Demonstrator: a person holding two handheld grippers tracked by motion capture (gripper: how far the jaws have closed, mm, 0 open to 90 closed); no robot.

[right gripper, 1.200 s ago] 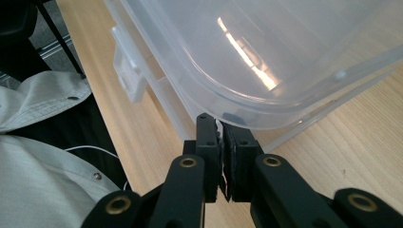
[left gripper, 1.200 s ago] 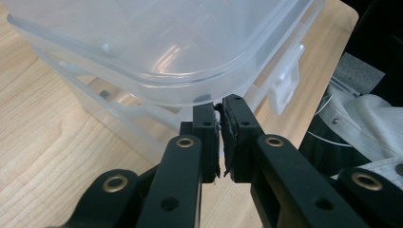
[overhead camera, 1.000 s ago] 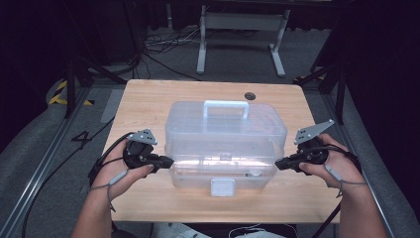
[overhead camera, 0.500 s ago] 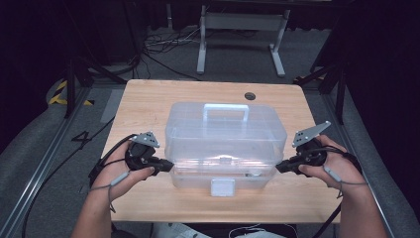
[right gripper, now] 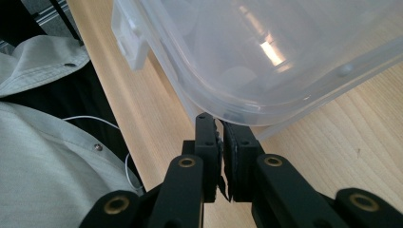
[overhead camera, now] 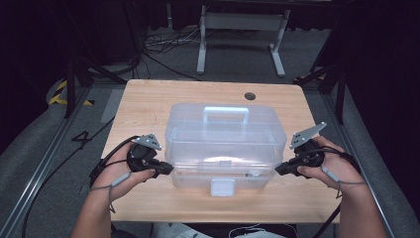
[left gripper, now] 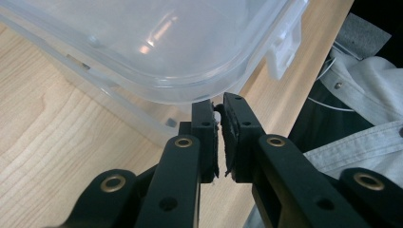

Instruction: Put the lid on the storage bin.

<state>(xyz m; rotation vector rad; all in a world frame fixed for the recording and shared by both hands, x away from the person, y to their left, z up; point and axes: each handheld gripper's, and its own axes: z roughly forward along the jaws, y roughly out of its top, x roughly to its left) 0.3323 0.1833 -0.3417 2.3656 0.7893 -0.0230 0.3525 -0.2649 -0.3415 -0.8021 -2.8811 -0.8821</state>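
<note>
You are sitting at the near edge of the wooden table point(overhead camera: 148, 99), your pale shirt point(right gripper: 43, 142) showing below the edge in both gripper views. Your left hand point(overhead camera: 116, 173) is holding the left gripper point(overhead camera: 168, 170) at the near left corner of the clear plastic box point(overhead camera: 225, 144). Its jaws are standing together with nothing between them, and their tips are sitting just under the overhanging rim of the lid point(left gripper: 157, 52); whether they are touching that rim cannot be told. Your right hand point(overhead camera: 332, 166) is holding the right gripper point(overhead camera: 278, 171) at the near right corner of the box. Its jaws are likewise standing together on nothing, tips just beneath the lid's rounded corner, contact not determinable.

The box is resting on the table, roughly at its middle and closer to the near edge, between the two grippers. Its lid is lying down on the base. The white latch point(overhead camera: 222, 187) is sitting on the near wall, midway between the grippers. The handle point(overhead camera: 226, 115) is lying on top of the lid, toward the far side.

Beyond the box, a small round hole point(overhead camera: 249, 95) is showing in the table near its far edge, to the right. Farther off, cables point(overhead camera: 163, 47) are lying on the floor beside a grey stand point(overhead camera: 237, 29).
</note>
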